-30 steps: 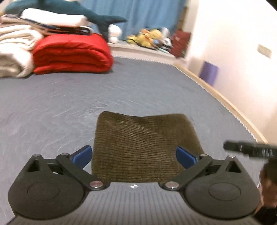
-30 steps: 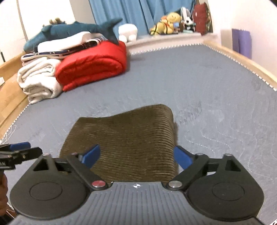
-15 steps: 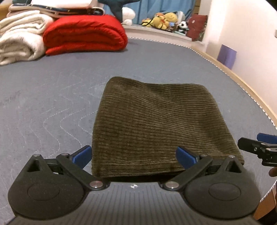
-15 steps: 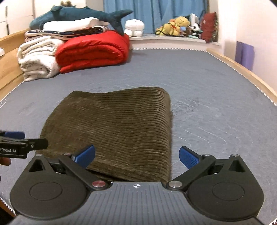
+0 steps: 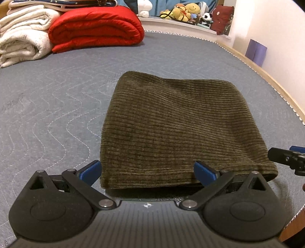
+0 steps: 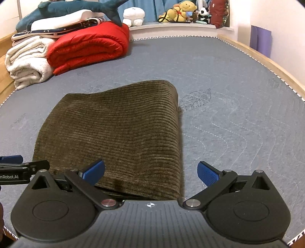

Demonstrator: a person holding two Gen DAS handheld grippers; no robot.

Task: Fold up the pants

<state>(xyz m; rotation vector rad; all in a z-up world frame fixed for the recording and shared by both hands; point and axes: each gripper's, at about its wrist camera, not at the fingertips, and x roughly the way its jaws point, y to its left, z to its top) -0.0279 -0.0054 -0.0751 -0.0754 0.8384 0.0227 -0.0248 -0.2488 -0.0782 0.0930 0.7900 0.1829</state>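
Note:
Olive-brown corduroy pants (image 5: 177, 126) (image 6: 116, 133) lie folded into a thick rectangle on the grey quilted mattress (image 5: 57, 99). My left gripper (image 5: 147, 170) is open at the bundle's near edge, its blue pads either side of the left part and holding nothing. My right gripper (image 6: 151, 171) is open too, straddling the bundle's right near corner without gripping it. The right gripper's tip shows at the right edge of the left wrist view, and the left gripper's tip at the left edge of the right wrist view.
A rolled red quilt (image 6: 87, 47) and white folded blankets (image 6: 26, 61) sit at the far left of the mattress, with a plush shark (image 6: 76, 7) on top. Soft toys (image 6: 181, 11) line the back ledge. A wooden bed rail (image 6: 266, 63) runs along the right side.
A second ago both grippers held the pants' edge up; they brought it down toward me and let go. The pants now lie flat and both grippers have backed off slightly.

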